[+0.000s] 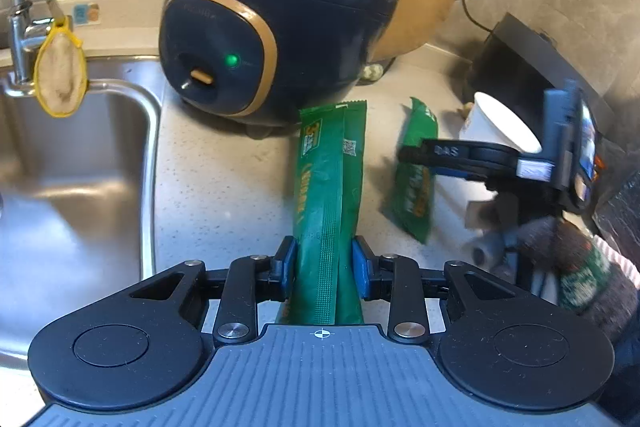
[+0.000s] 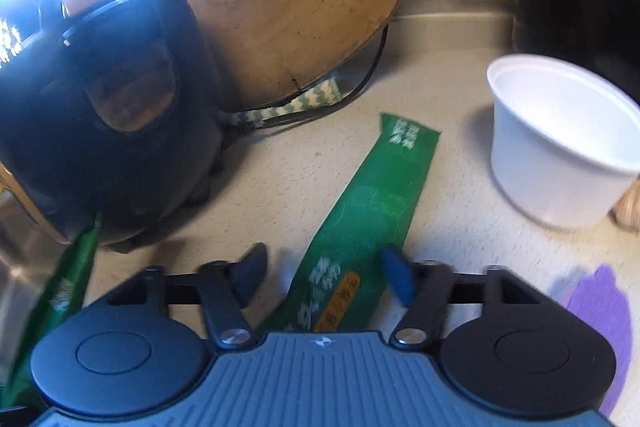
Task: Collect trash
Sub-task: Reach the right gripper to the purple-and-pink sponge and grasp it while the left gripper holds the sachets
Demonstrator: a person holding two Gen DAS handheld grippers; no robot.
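Left gripper (image 1: 324,263): clamped on a green wrapper (image 1: 330,187), lifted before the cooker (image 1: 272,27).
Right gripper (image 2: 324,277): jaws apart, straddling the second wrapper (image 2: 368,211) lying on the counter (image 2: 280,179).
Cup (image 2: 560,143): just right.

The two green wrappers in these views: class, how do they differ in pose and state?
The held wrapper is clamped between the left gripper pads; the loose wrapper lies flat on the counter, between the right gripper jaws, not yet pinched. The held one is folded lengthwise; the loose one lies unfolded. Both are long, green and printed.
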